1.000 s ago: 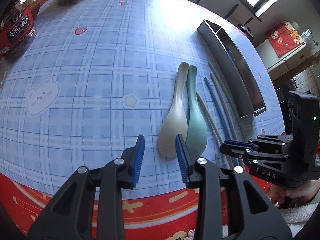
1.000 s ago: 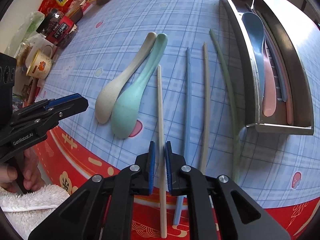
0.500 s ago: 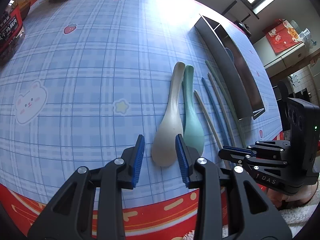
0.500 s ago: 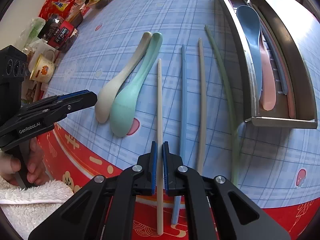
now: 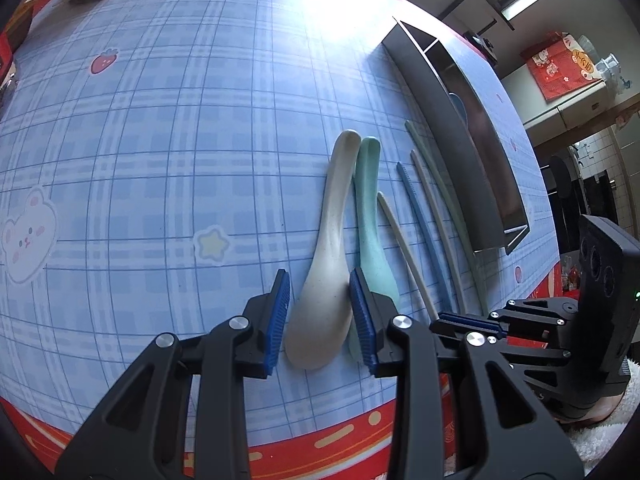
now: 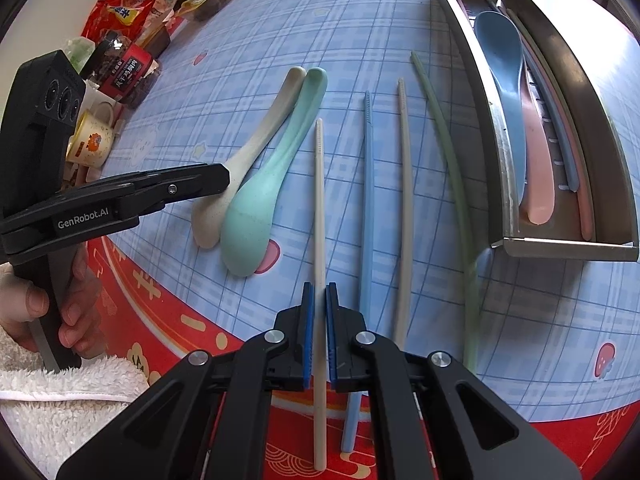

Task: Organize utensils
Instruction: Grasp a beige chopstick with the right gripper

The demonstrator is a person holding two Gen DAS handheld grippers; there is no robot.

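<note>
Left gripper (image 5: 320, 316), low over the tabletop (image 5: 160, 160), jaws spread wide apart, one blue pad on either side of the beige spoon (image 5: 326, 280) bowl. Right gripper (image 6: 319, 332), jaws drawn nearly together and clamped on the beige chopstick (image 6: 319, 208) near its blunt end. A bare hand (image 6: 52, 300) in a white fleece sleeve grips the left gripper's handle, fingers wrapped around it

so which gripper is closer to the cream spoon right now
Left. The left gripper has its open fingers on either side of the cream spoon bowl; the right gripper is off to the side, closed on the cream chopstick.
</note>
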